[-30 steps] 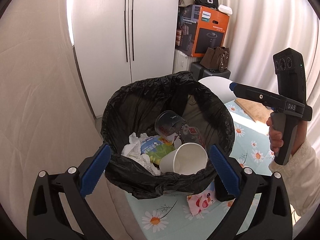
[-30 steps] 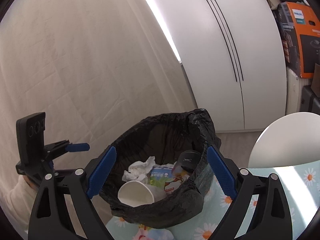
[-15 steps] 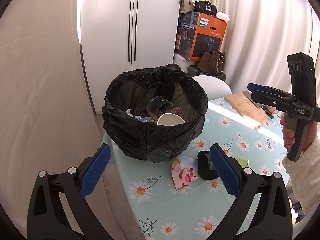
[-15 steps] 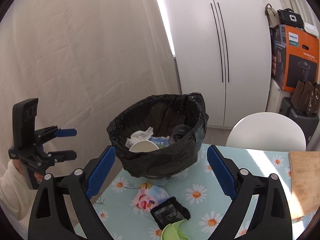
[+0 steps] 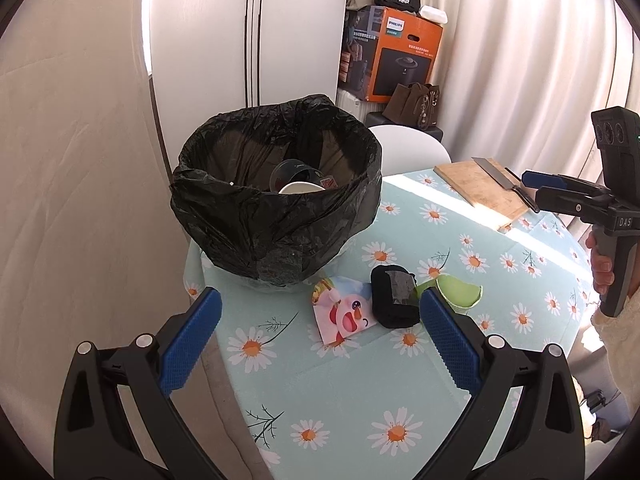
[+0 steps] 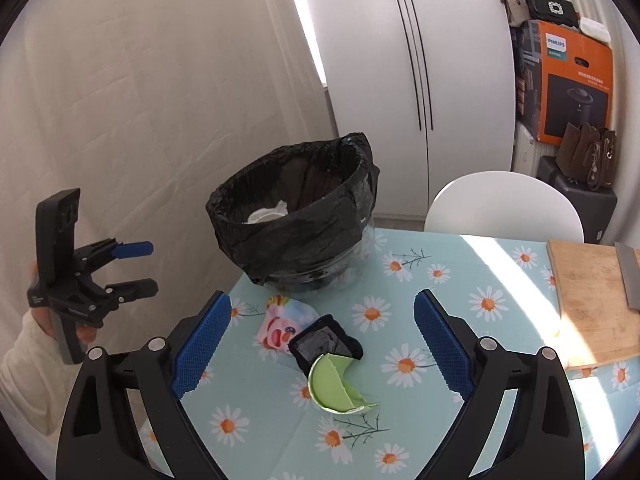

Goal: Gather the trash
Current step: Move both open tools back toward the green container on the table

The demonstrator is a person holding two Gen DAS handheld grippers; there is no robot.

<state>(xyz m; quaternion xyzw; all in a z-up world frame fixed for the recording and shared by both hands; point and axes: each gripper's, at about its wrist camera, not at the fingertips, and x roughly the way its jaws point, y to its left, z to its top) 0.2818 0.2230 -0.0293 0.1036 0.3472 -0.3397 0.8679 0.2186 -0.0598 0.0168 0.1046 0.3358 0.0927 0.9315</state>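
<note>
A bin lined with a black bag stands at the table's far left corner, with a white cup and other trash inside. In front of it lie a cartoon-print wrapper, a black crumpled packet and a broken green cup. My left gripper is open and empty, held back from the wrapper. My right gripper is open and empty, hovering over the packet and green cup.
The table wears a daisy-print cloth. A wooden cutting board with a knife lies at the right. A white chair stands behind the table, an orange box further back. A curtain hangs at the left.
Both grippers have pulled back and away from the bin, so the bin looks smaller and the wrapper, black packet and green cup on the table have come into view.
</note>
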